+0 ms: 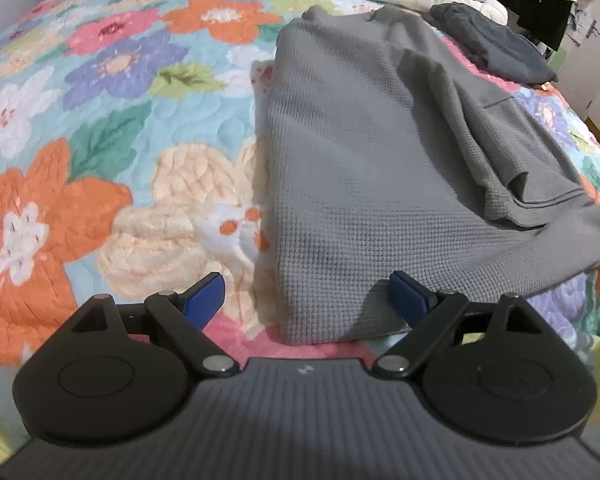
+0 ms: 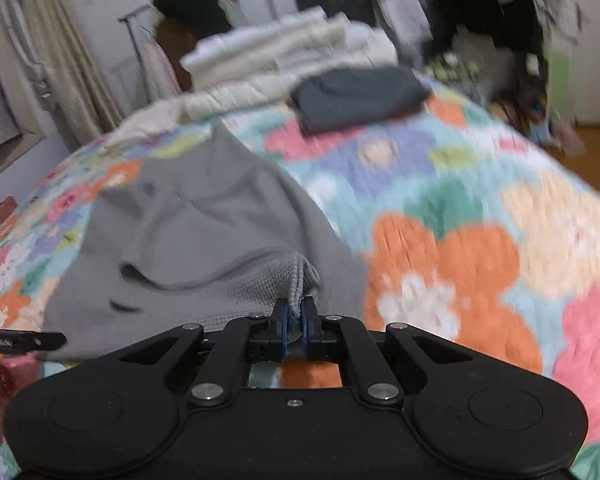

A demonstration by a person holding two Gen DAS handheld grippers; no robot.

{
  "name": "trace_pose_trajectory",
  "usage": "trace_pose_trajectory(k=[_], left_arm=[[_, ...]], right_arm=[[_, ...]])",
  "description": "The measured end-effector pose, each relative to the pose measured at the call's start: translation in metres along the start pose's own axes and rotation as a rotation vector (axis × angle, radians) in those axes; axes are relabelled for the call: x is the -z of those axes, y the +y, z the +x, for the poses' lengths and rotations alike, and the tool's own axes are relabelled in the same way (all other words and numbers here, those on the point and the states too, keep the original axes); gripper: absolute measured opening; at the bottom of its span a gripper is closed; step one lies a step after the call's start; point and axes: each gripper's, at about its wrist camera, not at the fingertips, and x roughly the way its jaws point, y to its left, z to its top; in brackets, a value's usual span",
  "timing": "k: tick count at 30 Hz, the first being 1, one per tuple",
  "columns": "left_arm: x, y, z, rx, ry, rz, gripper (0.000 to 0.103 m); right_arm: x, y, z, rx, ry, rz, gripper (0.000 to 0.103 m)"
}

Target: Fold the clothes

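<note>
In the left wrist view, the left gripper (image 1: pixel 306 300) sits at lower centre with jaws spread wide, empty, over the floral quilt (image 1: pixel 100 140). The grey waffle shirt (image 1: pixel 360 160) lies centre-right. In the right wrist view, the right gripper (image 2: pixel 293 318) pinches the shirt's corner at lower centre.

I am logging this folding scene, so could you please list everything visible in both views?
grey waffle-knit garment: one, grey, partly folded on the quilt, corner pinched by the right gripper.
dark folded garment: one, charcoal, far side of the quilt.
pale bedding pile: one stack, cream and white, behind it.
floral quilt: one, multicoloured, covering the bed.
hanging clothes: several, mostly dark, background.
left gripper: jaws open at the garment's near edge.
right gripper: jaws shut on the fabric.
</note>
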Motion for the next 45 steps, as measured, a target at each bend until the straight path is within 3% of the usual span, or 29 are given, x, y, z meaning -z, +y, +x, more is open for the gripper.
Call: trace_pose_trajectory(k=[4, 8, 10, 14, 18, 19, 21, 23, 25, 28, 30, 32, 34, 36, 39, 41, 43, 44, 45], left_arm=[[-0.001, 0.000, -0.011, -0.018, -0.043, 0.003, 0.089], [-0.005, -0.002, -0.021, 0.017, -0.077, 0.007, 0.089], [-0.006, -0.004, -0.018, 0.025, -0.060, 0.011, 0.089], [-0.001, -0.003, 0.005, -0.028, 0.070, -0.013, 0.093], [-0.004, 0.004, 0.004, -0.010, 0.091, -0.053, 0.093], [-0.004, 0.006, 0.004, -0.008, 0.092, -0.062, 0.093], [-0.004, 0.007, 0.000, -0.001, 0.081, -0.079, 0.091], [-0.008, 0.006, -0.012, 0.027, 0.029, -0.071, 0.090], [-0.014, 0.003, -0.027, 0.075, -0.048, -0.055, 0.090], [-0.028, -0.008, -0.036, 0.161, -0.112, -0.027, 0.090], [-0.038, -0.018, -0.031, 0.199, -0.100, 0.002, 0.090], [-0.042, -0.025, -0.024, 0.193, -0.071, 0.010, 0.090], [-0.039, -0.022, -0.018, 0.186, -0.040, -0.005, 0.090], [-0.033, -0.015, -0.012, 0.185, -0.027, -0.034, 0.090], [-0.027, -0.001, 0.001, 0.155, 0.012, -0.078, 0.090], [-0.026, 0.008, 0.007, 0.169, 0.042, -0.118, 0.090], [-0.025, 0.012, 0.009, 0.188, 0.059, -0.149, 0.090], [-0.025, 0.012, 0.009, 0.186, 0.064, -0.151, 0.090], [-0.025, 0.012, 0.008, 0.181, 0.065, -0.149, 0.090]], right_arm=[[-0.001, 0.005, -0.007, 0.007, -0.019, -0.029, 0.006], [-0.010, 0.015, -0.015, 0.021, -0.042, -0.089, 0.007], [-0.008, 0.016, -0.012, 0.043, -0.027, -0.111, 0.007], [0.013, 0.012, 0.013, 0.095, 0.053, -0.163, 0.007], [0.029, 0.030, 0.019, 0.156, 0.038, -0.319, 0.008], [0.027, 0.031, 0.017, 0.166, 0.040, -0.334, 0.012], [0.020, 0.032, 0.009, 0.193, 0.042, -0.332, 0.044], [0.008, 0.031, -0.006, 0.203, 0.001, -0.305, 0.049], [-0.007, 0.034, -0.022, 0.166, -0.042, -0.295, 0.050], [-0.028, 0.051, -0.035, 0.036, -0.090, -0.309, 0.055], [-0.037, 0.068, -0.024, -0.080, -0.042, -0.363, 0.071], [-0.035, 0.088, -0.002, -0.166, 0.036, -0.433, 0.074], [-0.029, 0.111, 0.022, -0.214, 0.100, -0.510, 0.074], [-0.020, 0.130, 0.041, -0.198, 0.115, -0.570, 0.074], [-0.017, 0.146, 0.058, -0.158, 0.101, -0.623, 0.073], [-0.023, 0.142, 0.065, -0.146, 0.088, -0.588, 0.071], [-0.031, 0.135, 0.068, -0.149, 0.086, -0.544, 0.053], [-0.037, 0.130, 0.068, -0.156, 0.091, -0.520, 0.025], [-0.041, 0.126, 0.069, -0.162, 0.094, -0.497, 0.014]])
